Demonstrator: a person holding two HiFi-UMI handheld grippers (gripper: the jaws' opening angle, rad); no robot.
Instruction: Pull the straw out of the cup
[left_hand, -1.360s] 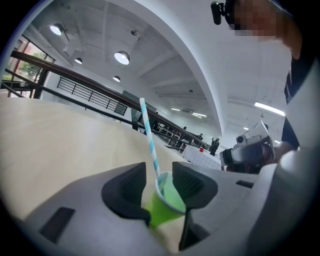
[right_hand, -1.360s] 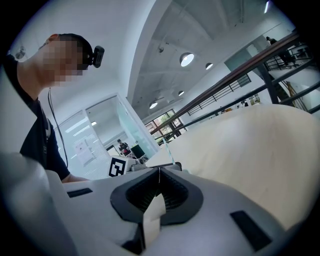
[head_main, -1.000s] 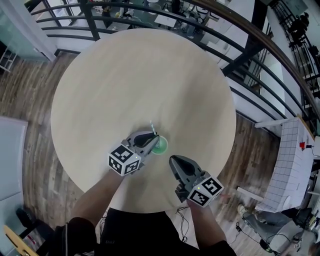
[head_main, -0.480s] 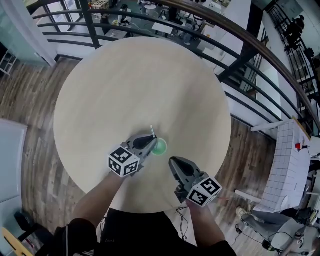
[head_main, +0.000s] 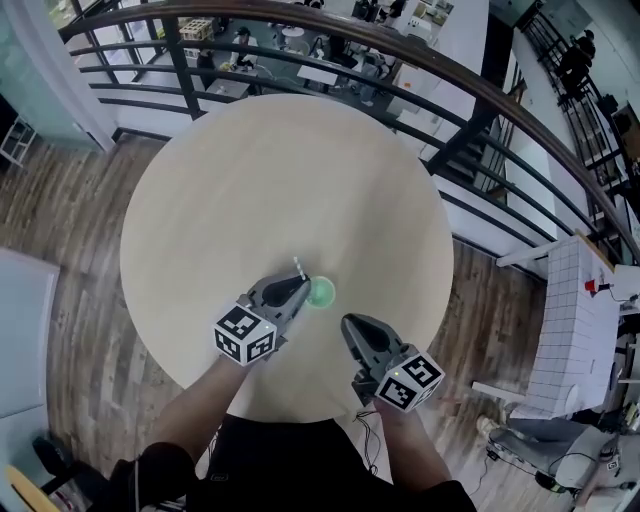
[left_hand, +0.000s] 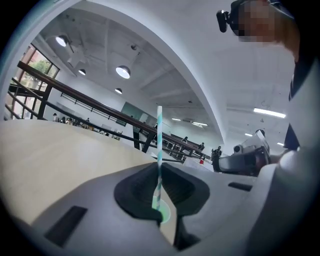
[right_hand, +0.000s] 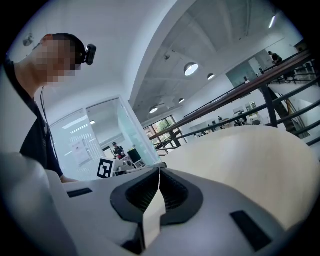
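A small green cup stands on the round pale table, near its front edge. My left gripper hangs just left of the cup and is shut on a white straw with teal stripes. In the left gripper view the straw stands upright, pinched between the jaws of the left gripper. Its lower end hangs over the cup's mouth; I cannot tell if the tip is still inside. My right gripper hovers to the right of the cup, shut, and in its own view the right gripper holds nothing.
A dark metal railing curves round the table's far side, with a drop to a lower floor beyond. Wooden floor lies to the left. A white gridded panel stands at the right. The person's forearms come in from the bottom edge.
My left gripper has risen with the straw pinched in it, drawing the straw upward over the cup. The right gripper has risen a little too. The cup has stayed in place.
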